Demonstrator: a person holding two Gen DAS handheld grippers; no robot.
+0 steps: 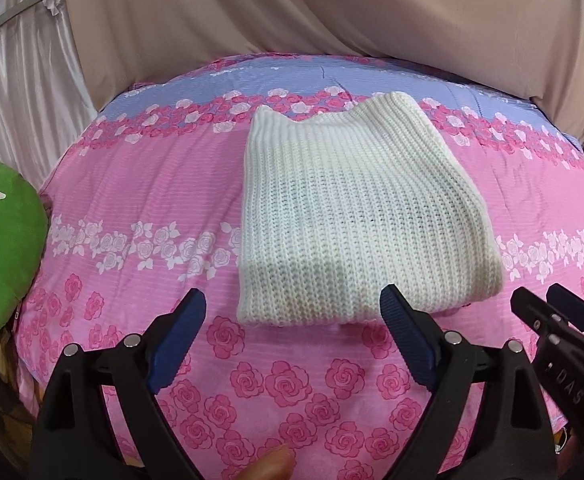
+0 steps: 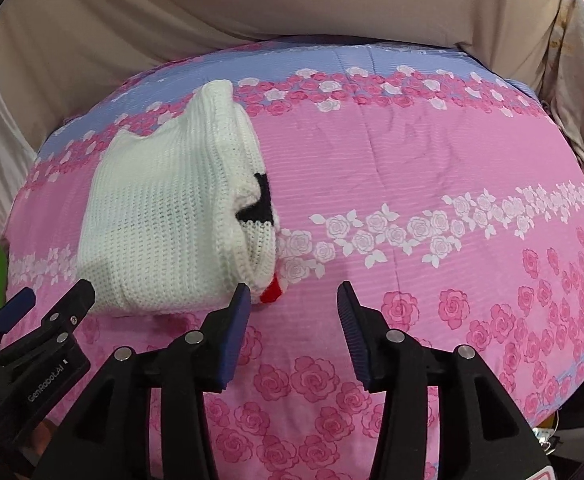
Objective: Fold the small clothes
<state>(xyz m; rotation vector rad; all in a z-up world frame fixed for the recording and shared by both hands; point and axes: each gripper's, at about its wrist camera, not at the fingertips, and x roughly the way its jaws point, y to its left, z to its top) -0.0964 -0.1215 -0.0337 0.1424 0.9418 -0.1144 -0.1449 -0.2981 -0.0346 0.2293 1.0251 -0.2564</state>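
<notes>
A white knitted garment (image 1: 356, 216) lies folded into a compact rectangle on the pink rose-print bed cover (image 1: 140, 184). In the right wrist view the garment (image 2: 164, 216) sits at the left, with black and red knit patches showing at its right folded edge. My left gripper (image 1: 292, 320) is open and empty, just in front of the garment's near edge. My right gripper (image 2: 294, 308) is open and empty, to the right of the garment's near corner. Each gripper shows in the other's view: the right gripper (image 1: 540, 304) and the left gripper (image 2: 52, 300).
A green plush pillow (image 1: 0, 248) lies at the bed's left edge. Beige draped cloth (image 1: 332, 8) hangs behind the bed, and white curtain (image 1: 20, 92) at the far left. The cover (image 2: 452, 184) spreads to the right of the garment.
</notes>
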